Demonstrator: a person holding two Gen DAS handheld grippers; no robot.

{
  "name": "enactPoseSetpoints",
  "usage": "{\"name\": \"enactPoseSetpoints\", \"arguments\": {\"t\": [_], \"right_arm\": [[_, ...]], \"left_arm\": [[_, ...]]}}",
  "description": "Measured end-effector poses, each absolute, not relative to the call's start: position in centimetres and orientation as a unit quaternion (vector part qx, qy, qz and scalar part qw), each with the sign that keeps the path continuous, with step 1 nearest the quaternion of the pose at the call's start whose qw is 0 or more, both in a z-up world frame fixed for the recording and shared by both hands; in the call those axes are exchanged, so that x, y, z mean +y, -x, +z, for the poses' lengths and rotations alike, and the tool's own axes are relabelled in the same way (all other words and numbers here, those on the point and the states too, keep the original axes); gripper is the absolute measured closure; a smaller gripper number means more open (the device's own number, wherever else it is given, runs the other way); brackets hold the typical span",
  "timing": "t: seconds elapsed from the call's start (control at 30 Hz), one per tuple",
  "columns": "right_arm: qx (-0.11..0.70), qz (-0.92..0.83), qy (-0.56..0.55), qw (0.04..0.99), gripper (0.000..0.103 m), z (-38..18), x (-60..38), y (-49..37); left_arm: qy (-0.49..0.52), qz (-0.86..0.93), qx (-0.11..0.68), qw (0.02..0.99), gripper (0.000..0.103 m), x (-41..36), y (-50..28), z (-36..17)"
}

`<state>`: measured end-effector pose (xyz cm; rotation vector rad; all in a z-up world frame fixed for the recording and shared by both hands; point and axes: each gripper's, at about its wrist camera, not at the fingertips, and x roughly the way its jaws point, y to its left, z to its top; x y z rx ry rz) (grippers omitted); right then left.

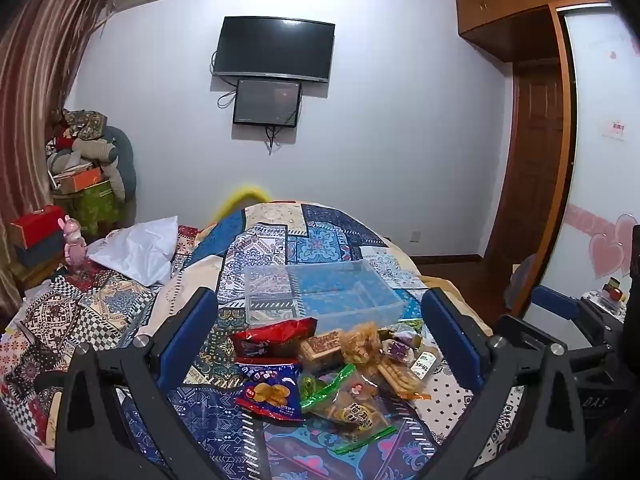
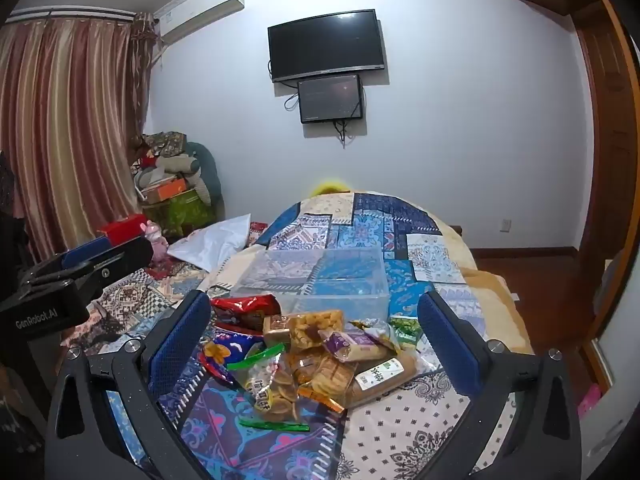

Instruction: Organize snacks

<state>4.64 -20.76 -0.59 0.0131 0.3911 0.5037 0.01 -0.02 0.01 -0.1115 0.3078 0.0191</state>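
You are starting: the bin (image 1: pixel 320 292) is sitting empty, all snacks (image 1: pixel 328 364) are lying heaped on the bed (image 1: pixel 120 308). Both grippers, left (image 1: pixel 320 344) and right (image 2: pixel 316 344), are hovering, jaws apart, holding nothing.

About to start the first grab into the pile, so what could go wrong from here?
1. The snack pile is overlapped: closing on the green-edged bag may drag its neighbours along.
2. The clear bin sits on a soft quilt, so it may tip or slide when a drop nudges it.
3. Both the left gripper and the right gripper are open over the same pile; they could collide.
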Motion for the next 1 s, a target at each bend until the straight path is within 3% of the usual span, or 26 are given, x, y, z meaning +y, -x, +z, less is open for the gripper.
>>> {"name": "enactPoseSetpoints", "arguments": {"t": [1.0], "right_arm": [[0.189,0.239,-0.013,0.952,0.0,-0.63,-21.28,-4.7]], "left_arm": [[0.054,0.015,0.153,0.987,0.0,0.04,0.22,-0.55]]}}
